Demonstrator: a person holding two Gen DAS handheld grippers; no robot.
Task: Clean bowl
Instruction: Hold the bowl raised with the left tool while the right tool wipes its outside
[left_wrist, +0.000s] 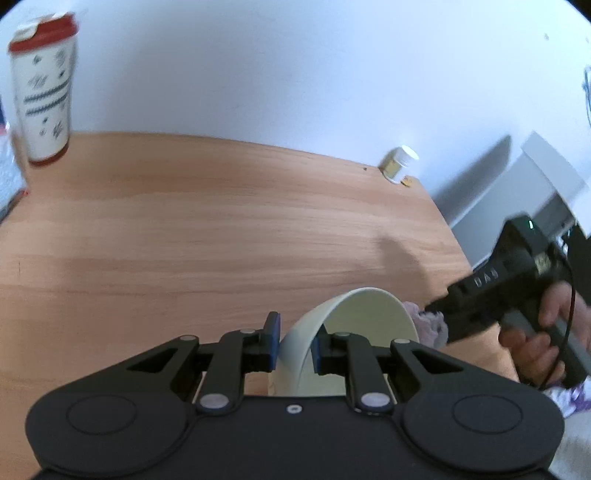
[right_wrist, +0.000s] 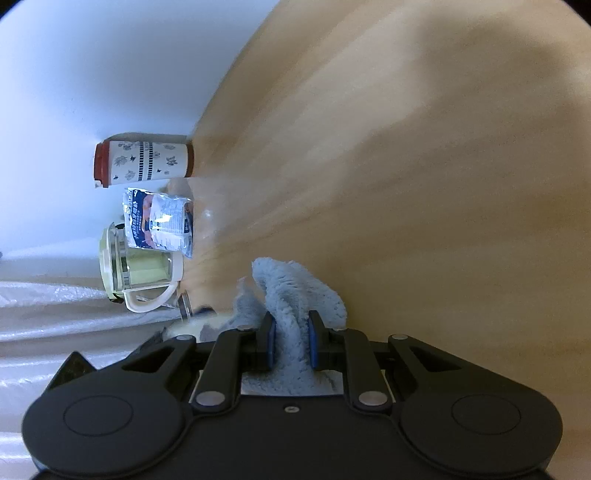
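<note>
Left wrist view: fingers of the left gripper pinch the bowl wall, tipped above the surface. Right wrist view: right gripper fingers squeeze a blue cloth, mug well behind it.

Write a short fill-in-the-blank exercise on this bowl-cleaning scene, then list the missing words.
1. The left gripper is shut on the rim of a white ____.
2. The right gripper is shut on a fluffy blue ____.
3. The tall patterned cup at the back of the wooden table has a ____ lid.
4. The person's hand holds the handle of the ____ gripper.

Missing words: bowl; cloth; red; right
</note>
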